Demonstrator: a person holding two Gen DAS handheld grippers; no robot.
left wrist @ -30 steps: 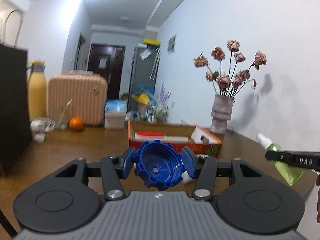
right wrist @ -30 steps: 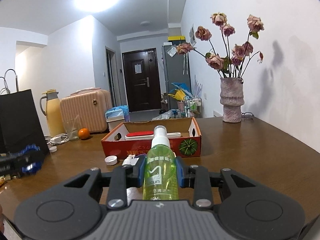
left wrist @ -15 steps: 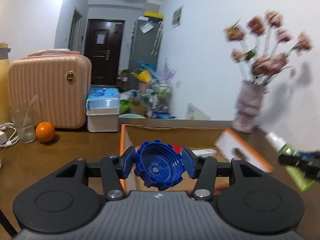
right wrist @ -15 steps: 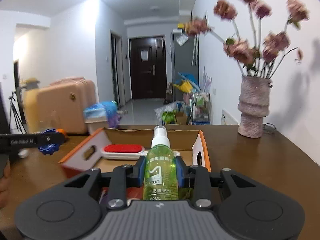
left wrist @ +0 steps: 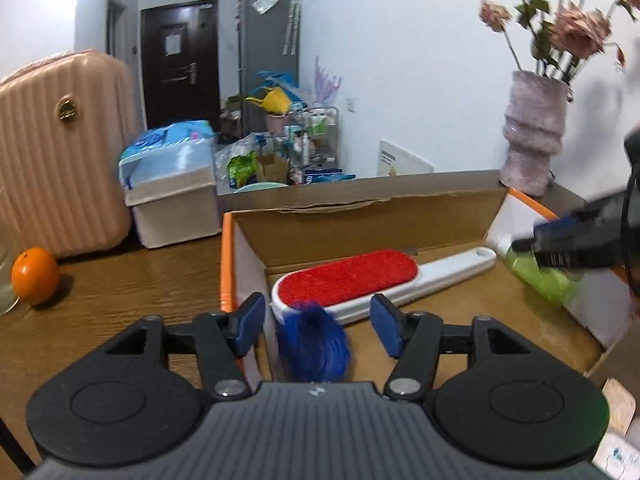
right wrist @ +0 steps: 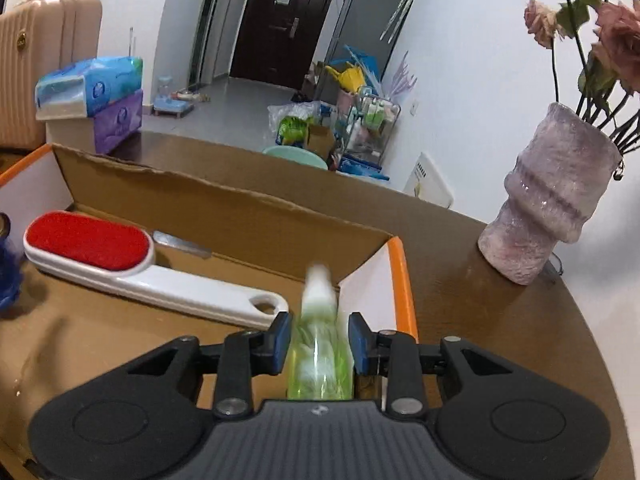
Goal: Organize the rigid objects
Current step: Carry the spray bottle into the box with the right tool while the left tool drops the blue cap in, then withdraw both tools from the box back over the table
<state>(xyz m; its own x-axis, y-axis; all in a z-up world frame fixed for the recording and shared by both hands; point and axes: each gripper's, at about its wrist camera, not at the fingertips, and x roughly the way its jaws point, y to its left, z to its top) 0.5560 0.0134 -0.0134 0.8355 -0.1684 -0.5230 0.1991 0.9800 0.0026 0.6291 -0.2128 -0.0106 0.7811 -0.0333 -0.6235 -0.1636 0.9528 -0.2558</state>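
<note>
My left gripper [left wrist: 318, 322] is open over the left end of the cardboard box [left wrist: 360, 216]. The blue ribbed cap [left wrist: 314, 344] is blurred between the spread jaws, touching neither, inside the box. My right gripper [right wrist: 319, 342] hangs over the box's right end with the green spray bottle [right wrist: 320, 356] between its jaws; a small gap shows on each side and the bottle is blurred. In the left wrist view the right gripper [left wrist: 576, 244] and the bottle [left wrist: 540, 276] are at the right. A red and white lint brush [left wrist: 372, 280] lies in the box, also in the right wrist view [right wrist: 120, 256].
The box stands on a wooden table [left wrist: 120, 288]. A pink vase [right wrist: 548, 196] of dried roses stands right of the box. An orange [left wrist: 35, 275] and a pink suitcase [left wrist: 60, 152] are at the left. Tissue packs [right wrist: 92, 96] lie behind the box.
Both grippers moved forward and down over the box. The left jaws opened and let go of the blue cap. The right jaws have loosened around the green bottle.
</note>
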